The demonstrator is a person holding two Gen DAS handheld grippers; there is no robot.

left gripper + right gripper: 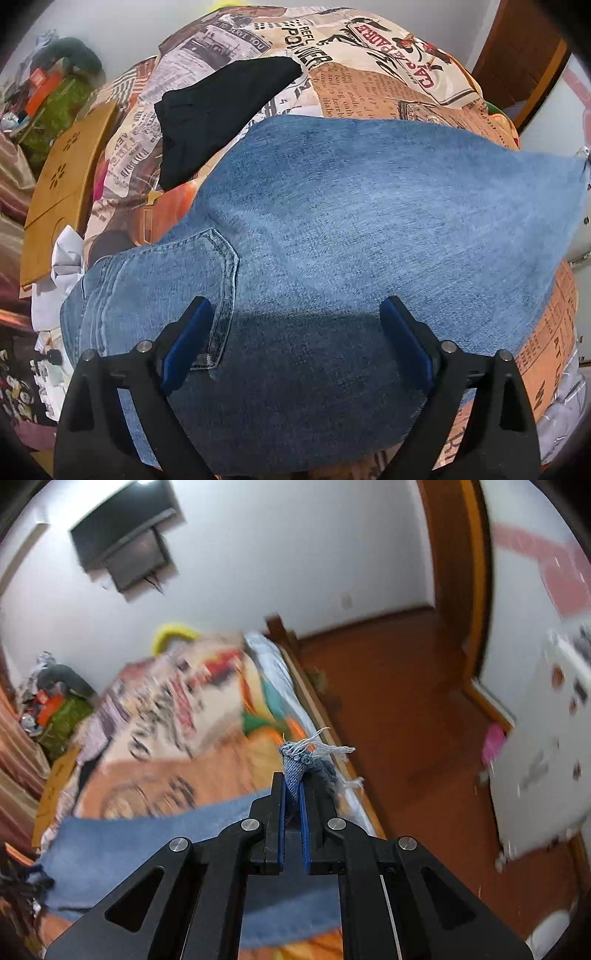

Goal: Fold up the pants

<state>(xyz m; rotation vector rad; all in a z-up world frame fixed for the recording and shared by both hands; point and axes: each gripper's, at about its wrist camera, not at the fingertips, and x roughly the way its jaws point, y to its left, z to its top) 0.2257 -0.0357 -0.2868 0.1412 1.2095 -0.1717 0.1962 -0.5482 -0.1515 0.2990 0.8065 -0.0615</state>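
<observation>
Denim jeans (332, 221) lie spread on a bed (369, 74) covered with a newsprint-pattern sheet, the back pocket (184, 273) facing up near the waist end. The right gripper (291, 794) is clamped tight on a frayed hem (306, 757) and holds it off the bed, so the leg rises toward the right edge of the left view; that lift looks meant to carry the leg over for a fold. The left gripper (295, 332) hangs spread wide above the seat, gripping nothing, probably ready to pin the cloth. A black garment (221, 110) lies beyond the jeans, apart from them.
</observation>
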